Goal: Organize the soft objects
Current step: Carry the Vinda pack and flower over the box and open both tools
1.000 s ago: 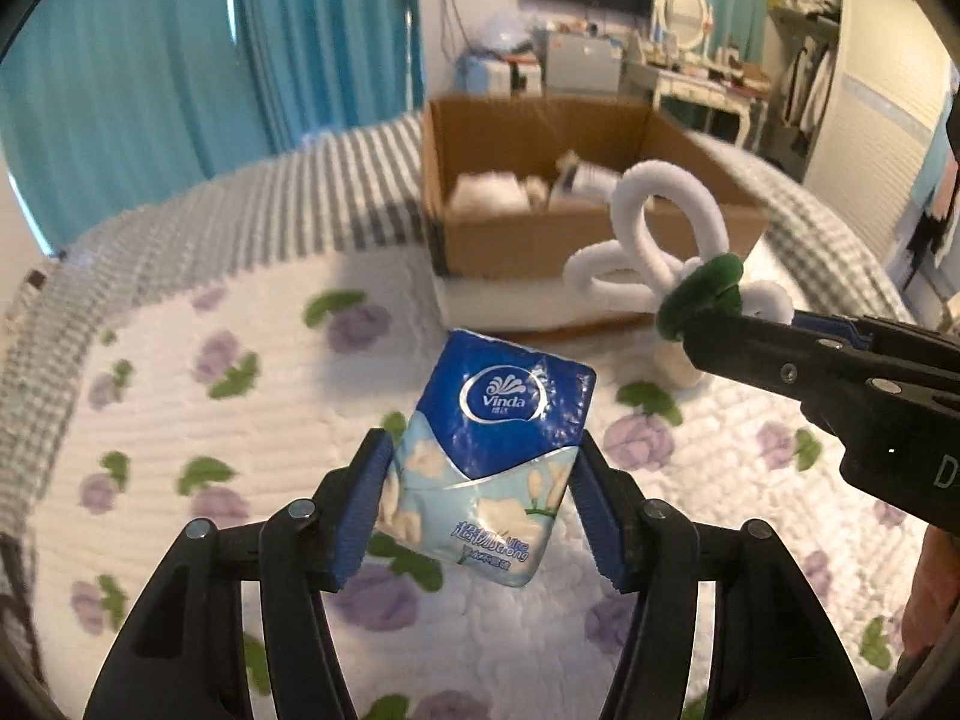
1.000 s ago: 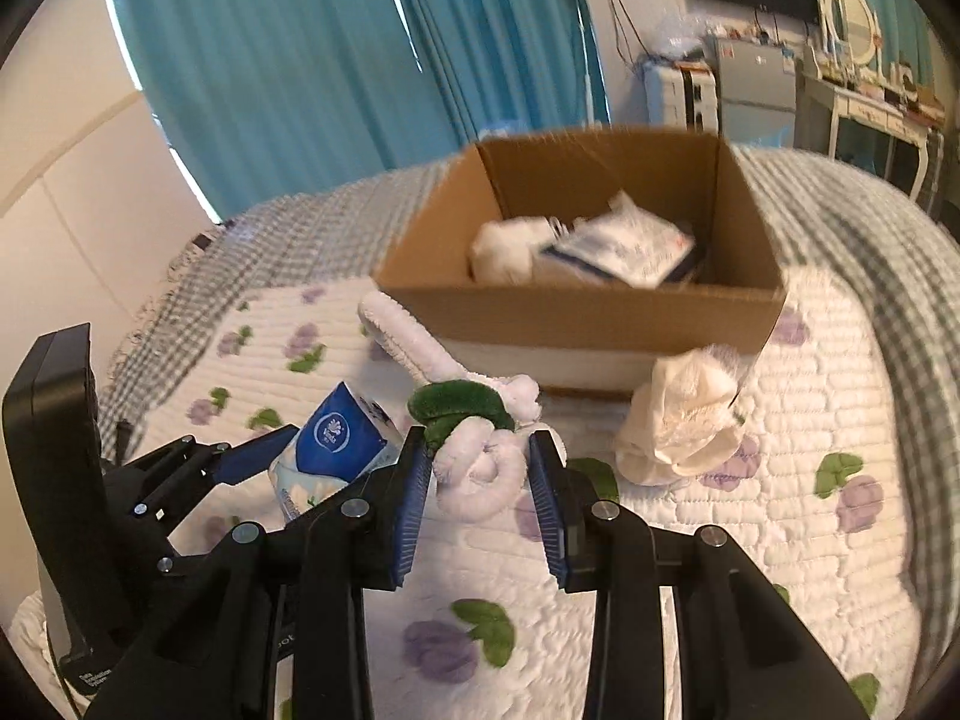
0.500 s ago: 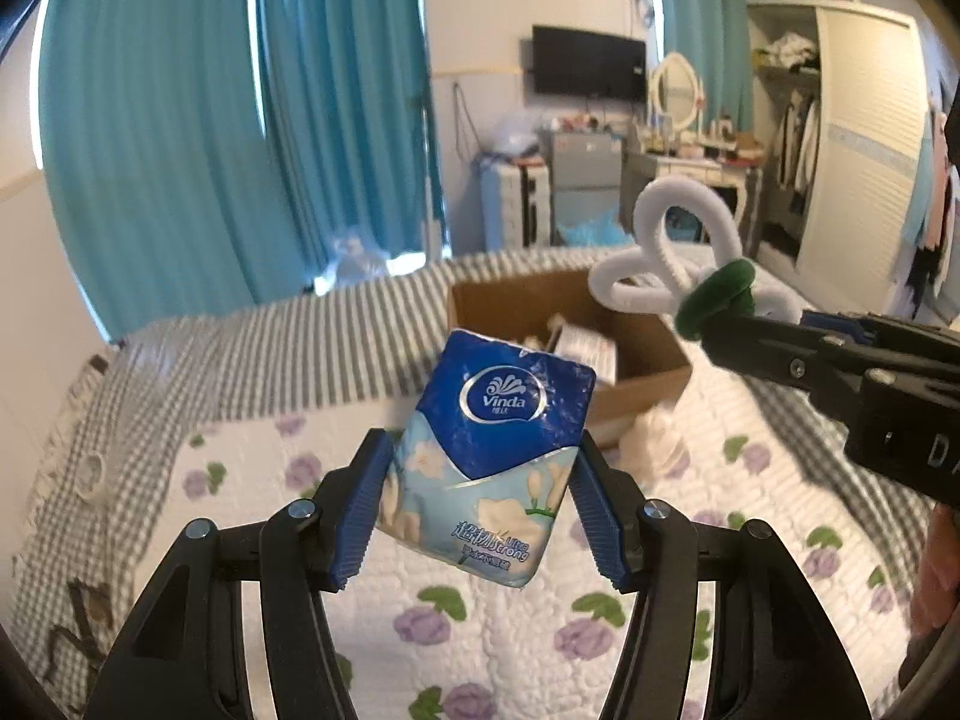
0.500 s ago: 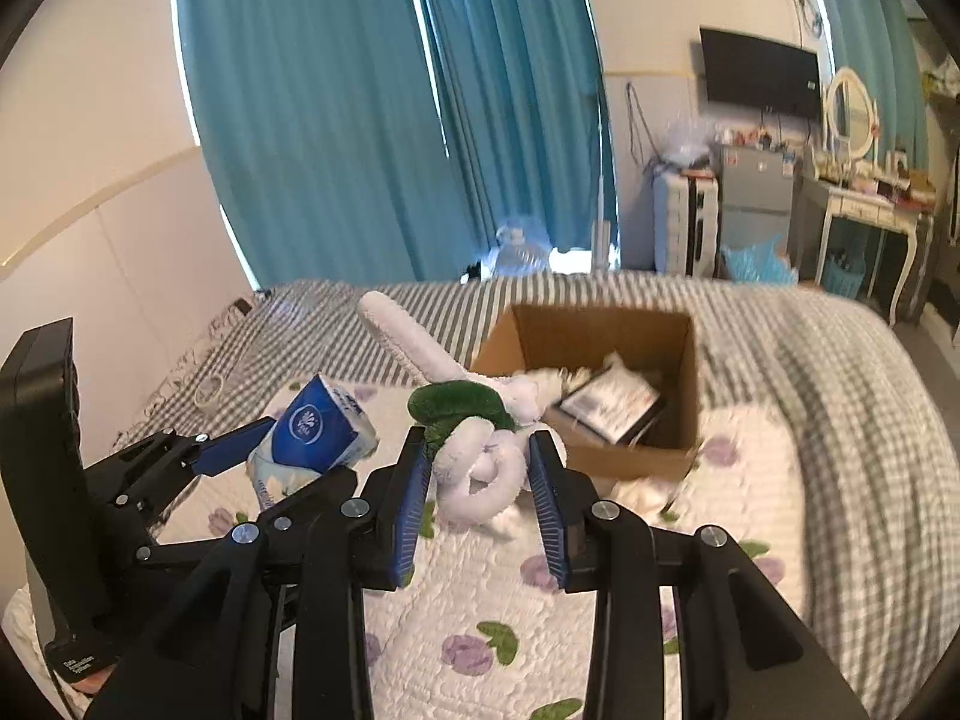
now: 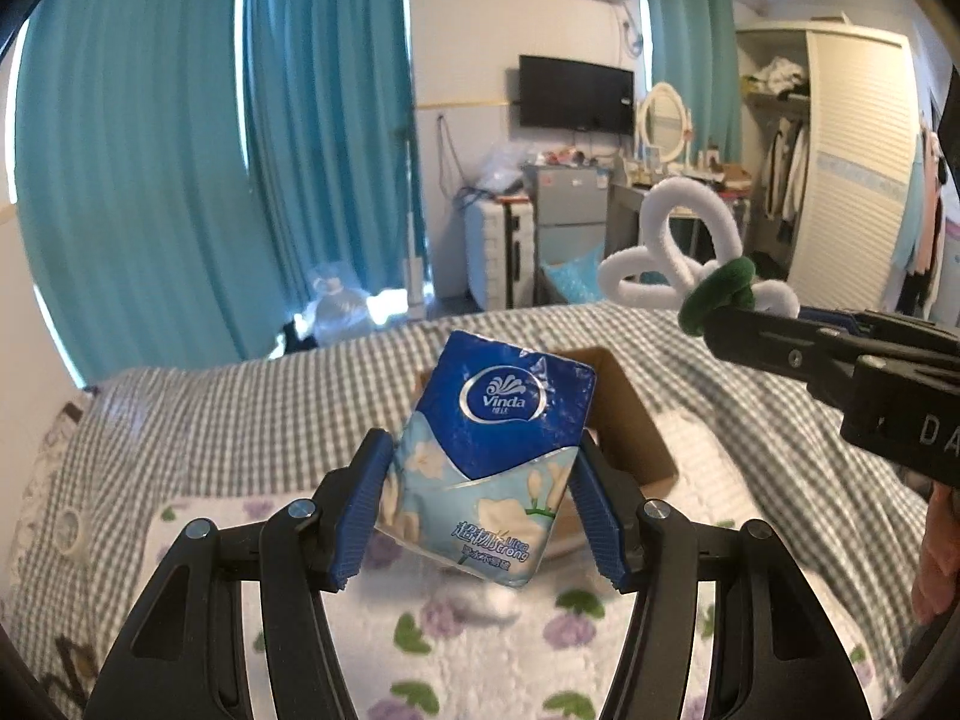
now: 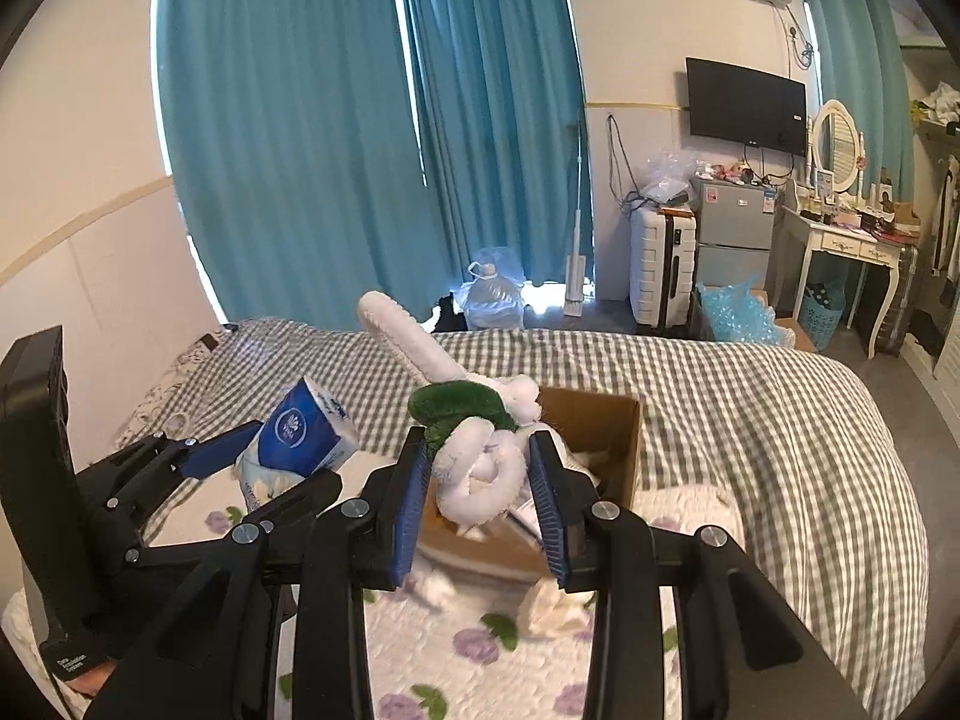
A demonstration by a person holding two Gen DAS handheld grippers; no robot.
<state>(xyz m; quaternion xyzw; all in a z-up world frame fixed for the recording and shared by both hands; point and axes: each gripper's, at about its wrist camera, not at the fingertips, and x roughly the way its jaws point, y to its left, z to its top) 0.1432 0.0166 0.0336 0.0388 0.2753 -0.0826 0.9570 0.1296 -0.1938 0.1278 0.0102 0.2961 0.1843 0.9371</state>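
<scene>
The tissue pack, pinched in our left claw, hangs above the cardboard box on the bed. Beside it, our right claw pinches the white-and-green plush twist over that box.

The right gripper clamps a white-and-green plush toy above the cardboard box.
</scene>
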